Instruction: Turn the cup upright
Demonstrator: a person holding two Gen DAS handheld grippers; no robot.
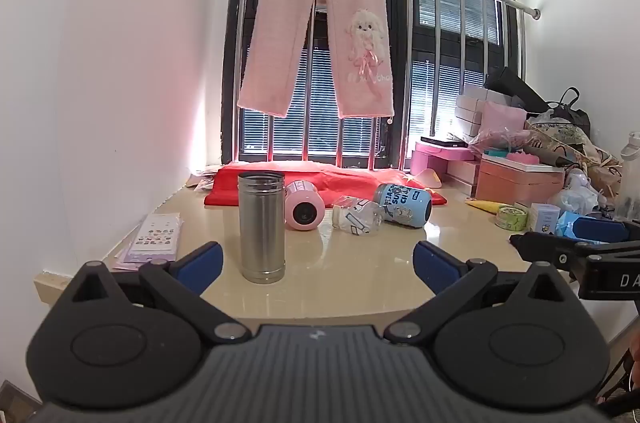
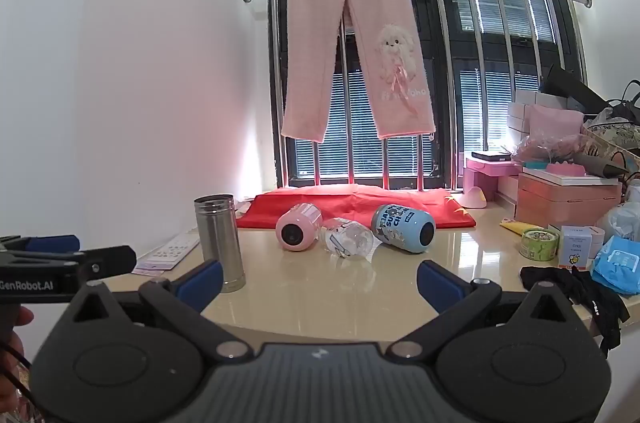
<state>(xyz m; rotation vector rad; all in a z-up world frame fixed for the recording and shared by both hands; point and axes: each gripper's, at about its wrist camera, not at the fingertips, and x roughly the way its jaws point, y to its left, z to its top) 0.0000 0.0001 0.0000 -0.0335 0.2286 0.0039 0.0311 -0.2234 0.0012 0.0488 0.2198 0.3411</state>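
On the beige tabletop (image 1: 320, 287), far of both grippers, three cups lie on their sides in a row: pink cup (image 1: 305, 205) left, clear cup (image 1: 357, 215) middle, blue cup (image 1: 404, 204) right. Steel tumbler (image 1: 262, 227) already stands upright, near-left of them, mouth up.

Left gripper (image 1: 318, 265) – fingers spread wide, nothing between them. Right gripper (image 2: 318, 279) – same, wide apart and empty. Both are well short of the cups.

Key relation: the pink cup's long axis runs near-far, with one round end facing the cameras and the other toward the red cloth (image 1: 340, 179); can't tell which end is the mouth. Blue cup is similar but angled, near end swung right. Clear cup lies more crosswise, narrow end left.

In the left wrist view the tumbler sits just inside the left finger line and the pink cup is slightly left of centre; in the right wrist view the clear cup is nearest centre. My read: left hand suits pink, right hand suits blue.
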